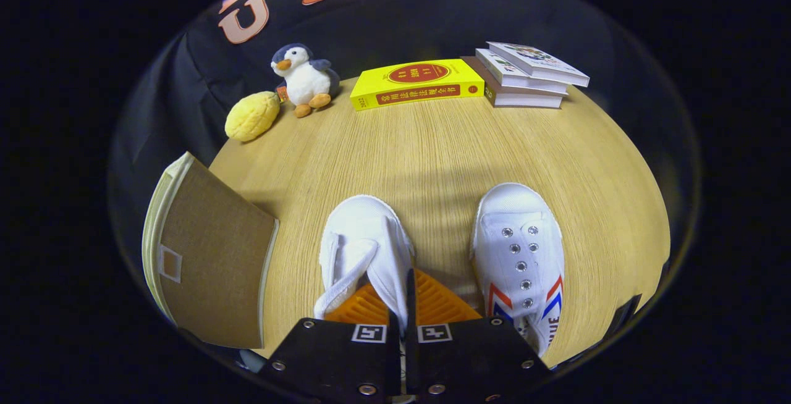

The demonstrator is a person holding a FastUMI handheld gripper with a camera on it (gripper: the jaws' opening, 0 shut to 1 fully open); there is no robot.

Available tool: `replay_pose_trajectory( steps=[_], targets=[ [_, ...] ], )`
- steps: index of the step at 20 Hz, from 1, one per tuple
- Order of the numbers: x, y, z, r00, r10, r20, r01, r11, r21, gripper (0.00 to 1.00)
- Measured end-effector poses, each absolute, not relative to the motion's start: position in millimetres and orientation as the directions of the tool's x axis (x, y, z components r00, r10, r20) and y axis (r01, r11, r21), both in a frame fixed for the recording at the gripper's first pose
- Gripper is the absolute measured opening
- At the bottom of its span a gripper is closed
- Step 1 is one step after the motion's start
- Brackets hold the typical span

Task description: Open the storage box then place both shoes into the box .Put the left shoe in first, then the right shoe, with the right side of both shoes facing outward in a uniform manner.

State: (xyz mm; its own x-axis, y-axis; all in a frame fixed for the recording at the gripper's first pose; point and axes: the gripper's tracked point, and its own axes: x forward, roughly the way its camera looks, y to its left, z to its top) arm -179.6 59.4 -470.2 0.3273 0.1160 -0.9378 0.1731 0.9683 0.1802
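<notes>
Pinching white shoe's side wall between fingers.

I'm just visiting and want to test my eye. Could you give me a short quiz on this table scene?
1. True or false: the claw is shut on the side wall of one white shoe.
2. What stands beside the yellow bread-like toy? A) a mug B) a penguin plush C) a ball
3. Fill in: the second shoe lies on the wooden ______.

Key: 1 true; 2 B; 3 table.
</notes>
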Motion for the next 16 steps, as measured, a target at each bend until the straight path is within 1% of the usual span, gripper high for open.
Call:
replay_pose_trajectory(
  steps=[3,7,16],
  targets=[
    [-168.3,60.9,-441.7,0.345,0.128,-0.930,0.217,0.953,0.212,0.04],
    [-157.5,65.9,-399.8,0.354,0.139,-0.925,0.235,0.944,0.231,0.04],
    [-129.3,120.9,-312.6,0.384,0.196,-0.902,0.217,0.931,0.294,0.04]
  ],
)
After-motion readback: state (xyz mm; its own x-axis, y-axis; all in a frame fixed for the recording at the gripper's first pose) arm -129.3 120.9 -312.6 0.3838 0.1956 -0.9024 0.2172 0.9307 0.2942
